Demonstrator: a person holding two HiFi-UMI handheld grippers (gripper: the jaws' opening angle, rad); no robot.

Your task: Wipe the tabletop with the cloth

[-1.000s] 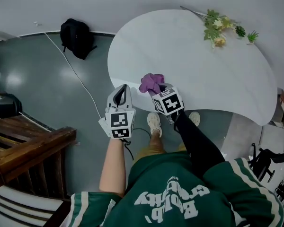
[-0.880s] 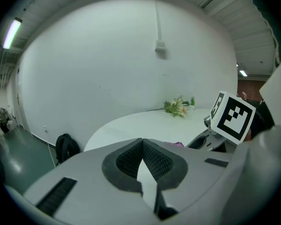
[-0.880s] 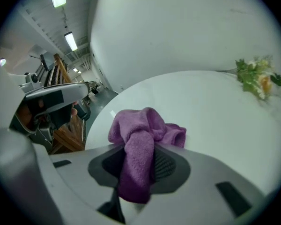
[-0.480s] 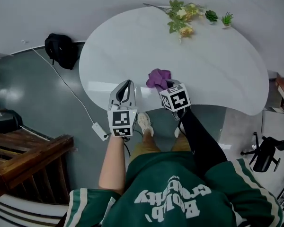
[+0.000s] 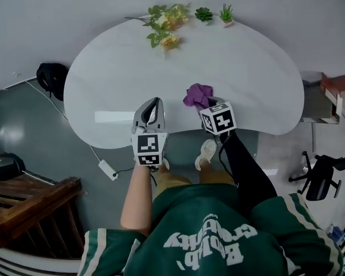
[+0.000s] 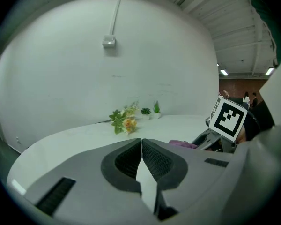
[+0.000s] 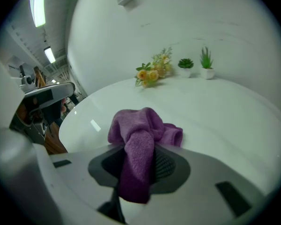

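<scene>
- The right gripper point(image 5: 206, 103) is clamped on the purple cloth point(image 5: 198, 94). In the right gripper view a fold of the cloth runs down between the 2 jaws, and the rest bunches out in front of them.
- The cloth sits over the near side of the white tabletop point(image 5: 121, 79), about midway along its length. I cannot tell whether it presses on the surface.
- The left gripper point(image 5: 154, 103) has its jaws closed together with nothing between them. Its tips reach over the near table edge, beside the right gripper and apart from it.
- A spray of yellow flowers point(image 5: 164, 26) lies at the far edge, with 2 small potted plants point(image 5: 204, 14) point(image 5: 226, 14) just to its right. All 3 are well apart from the cloth.
- On the floor to the left are a black backpack point(image 5: 50, 78) and a white cable ending in a plug block point(image 5: 107, 169). Dark wooden furniture point(image 5: 31, 209) is at the lower left, and a black office chair point(image 5: 322, 180) at the right.
- Compared with 1 s ago, the cloth has moved from the table's left end to the middle of its near side. The left gripper, then over the floor, now reaches the table edge.
</scene>
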